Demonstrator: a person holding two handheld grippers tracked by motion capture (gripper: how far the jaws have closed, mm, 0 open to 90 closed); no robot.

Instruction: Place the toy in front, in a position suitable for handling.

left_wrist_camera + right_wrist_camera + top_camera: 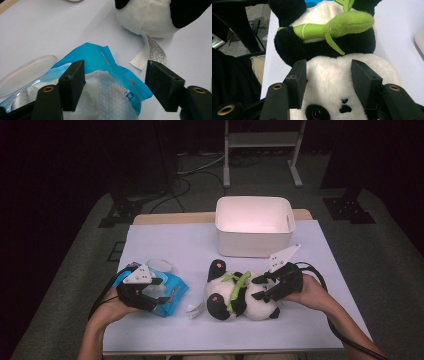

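High view: the left claw point(152, 292) hangs over a blue wipes pack point(167, 292) at the near left of the counter point(190, 245), and the right claw point(265, 287) sits over the head end of a plush panda point(240, 297) lying on its back near the middle. A white bin point(254, 225) stands beyond the panda at the far edge, and a clear round lid point(160, 265) lies just behind the pack.

In the left gripper view, the left claw point(113, 83) stands partly open, straddling the pack point(100, 65) and the white wipe point(105, 100) bulging from its opening. The left finger lies over the wipe; the right finger stands apart from the pack's edge, so nothing is pinched. The panda's point(147, 17) underside and its sewn label point(150, 52) lie just beyond, cut off at the top edge.

In the right gripper view, the right claw point(328, 82) is spread wide around the panda's white head point(329, 75). Whether the fingers press the fur or merely flank it is hard to tell. The green bamboo stalk point(337, 25) lies across the panda's chest. The face is cut off at the bottom, one eye and the nose showing.
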